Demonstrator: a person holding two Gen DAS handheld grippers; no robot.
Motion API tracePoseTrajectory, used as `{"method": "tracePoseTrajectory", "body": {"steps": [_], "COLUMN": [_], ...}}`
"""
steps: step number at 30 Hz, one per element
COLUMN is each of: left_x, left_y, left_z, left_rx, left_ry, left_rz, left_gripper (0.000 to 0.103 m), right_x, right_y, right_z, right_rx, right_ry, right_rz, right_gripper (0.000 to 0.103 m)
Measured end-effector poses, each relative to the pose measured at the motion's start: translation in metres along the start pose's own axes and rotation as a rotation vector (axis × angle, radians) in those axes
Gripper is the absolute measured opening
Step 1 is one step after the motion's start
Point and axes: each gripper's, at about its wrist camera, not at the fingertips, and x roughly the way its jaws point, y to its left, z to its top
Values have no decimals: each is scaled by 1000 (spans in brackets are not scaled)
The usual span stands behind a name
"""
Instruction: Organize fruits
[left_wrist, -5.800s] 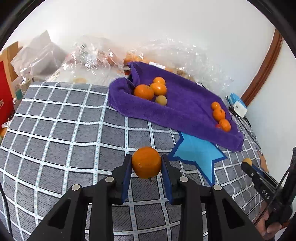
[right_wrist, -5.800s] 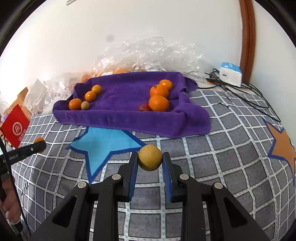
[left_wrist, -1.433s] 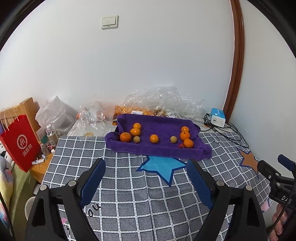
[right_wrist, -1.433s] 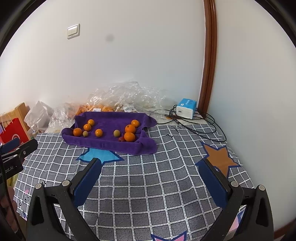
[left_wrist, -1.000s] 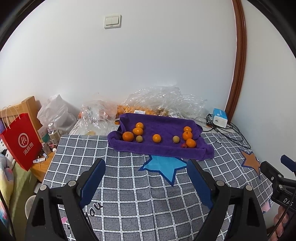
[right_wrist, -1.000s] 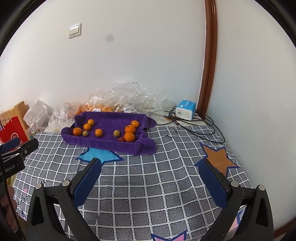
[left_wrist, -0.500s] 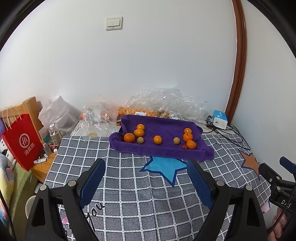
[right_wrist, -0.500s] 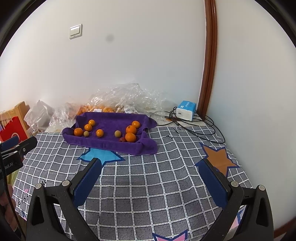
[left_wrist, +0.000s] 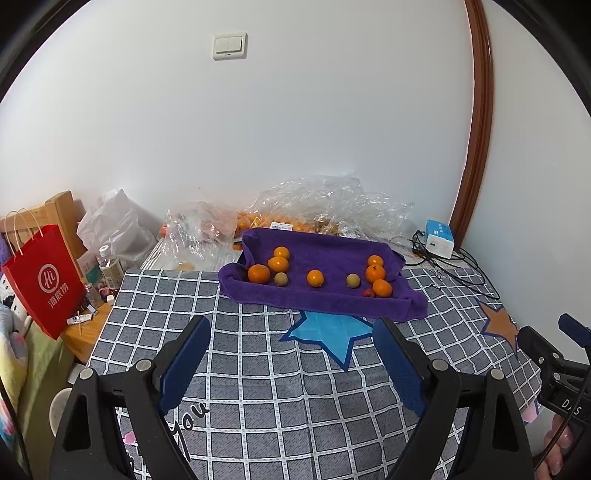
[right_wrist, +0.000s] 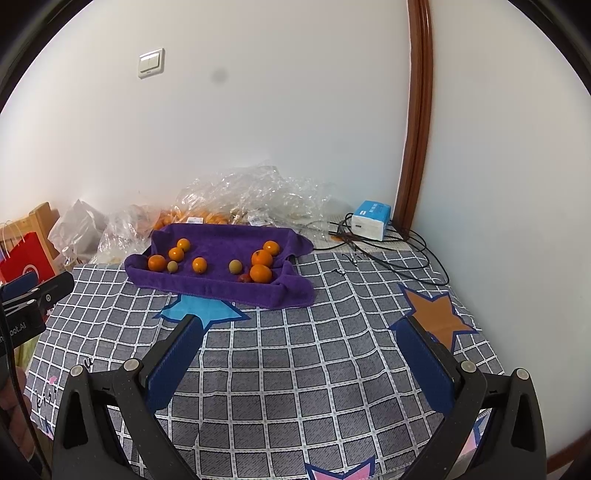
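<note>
A purple towel (left_wrist: 332, 254) (right_wrist: 221, 284) lies at the far side of the grey checked tablecloth (left_wrist: 258, 387) (right_wrist: 314, 369). Several fruits rest on it: oranges at its left (left_wrist: 259, 273) (right_wrist: 157, 262), one orange in the middle (left_wrist: 315, 278) (right_wrist: 199, 264), a yellow-green fruit (left_wrist: 353, 280) (right_wrist: 235, 266) beside it, and oranges at its right (left_wrist: 382, 287) (right_wrist: 260, 273). My left gripper (left_wrist: 291, 365) is wide open and empty, well back from the towel. My right gripper (right_wrist: 299, 365) is wide open and empty too.
Crumpled clear plastic bags (left_wrist: 325, 206) with more fruit lie behind the towel by the wall. A blue-white box (left_wrist: 439, 238) with black cables sits at the back right. A red paper bag (left_wrist: 44, 277) and bottles stand off the table's left edge.
Both grippers held a fruit 5.8 s ago; both are now open, empty and pulled far back. Over the last second the views barely shift.
</note>
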Motion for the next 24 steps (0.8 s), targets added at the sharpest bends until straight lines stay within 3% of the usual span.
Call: {"method": "tracePoseTrajectory", "body": {"steps": [24], "left_x": [-3], "left_y": [1], "left_z": [1], "left_rx": [-2], "left_ry": [-4], "left_rz": [0], "left_gripper": [89], "right_x": [-5], "right_y": [0], "right_z": [0], "right_rx": [-4], "right_ry": [-14], "right_rz": [-7], "right_gripper": [103]}}
